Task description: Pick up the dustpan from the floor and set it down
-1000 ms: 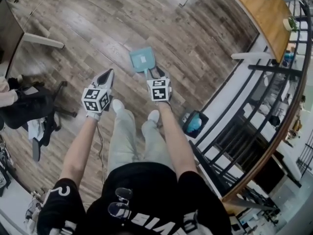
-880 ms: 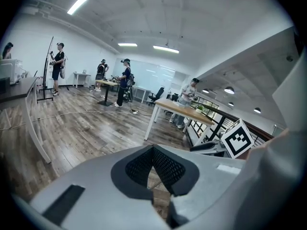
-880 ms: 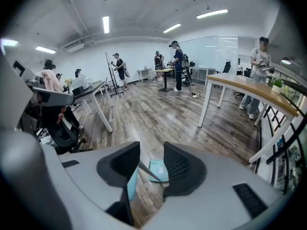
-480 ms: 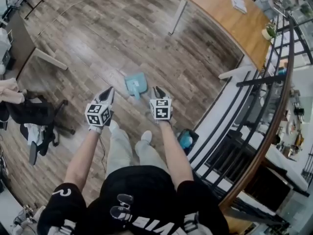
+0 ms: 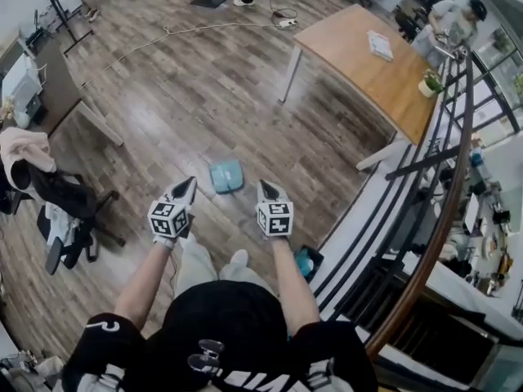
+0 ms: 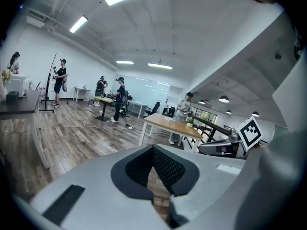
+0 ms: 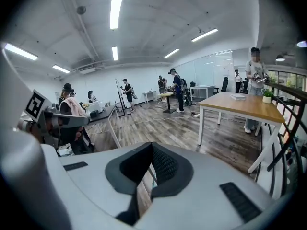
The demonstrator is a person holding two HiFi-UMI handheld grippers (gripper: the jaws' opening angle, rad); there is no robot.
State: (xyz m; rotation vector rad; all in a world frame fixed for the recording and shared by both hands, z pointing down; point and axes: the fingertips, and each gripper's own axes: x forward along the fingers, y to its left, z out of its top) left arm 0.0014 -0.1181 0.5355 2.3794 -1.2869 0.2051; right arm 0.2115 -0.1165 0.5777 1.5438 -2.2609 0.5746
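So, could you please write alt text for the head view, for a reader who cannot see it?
Seen from above, a person holds the left gripper and the right gripper above a wooden floor; a light blue dustpan lies on it between their tips, held by neither. The right jaws have just closed, empty. A wooden table stands beyond.

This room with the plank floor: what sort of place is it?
Probably an open-plan office or lab workspace. It has a wood-topped desk and long ceiling strip lights, and other people are standing around equipment farther back.
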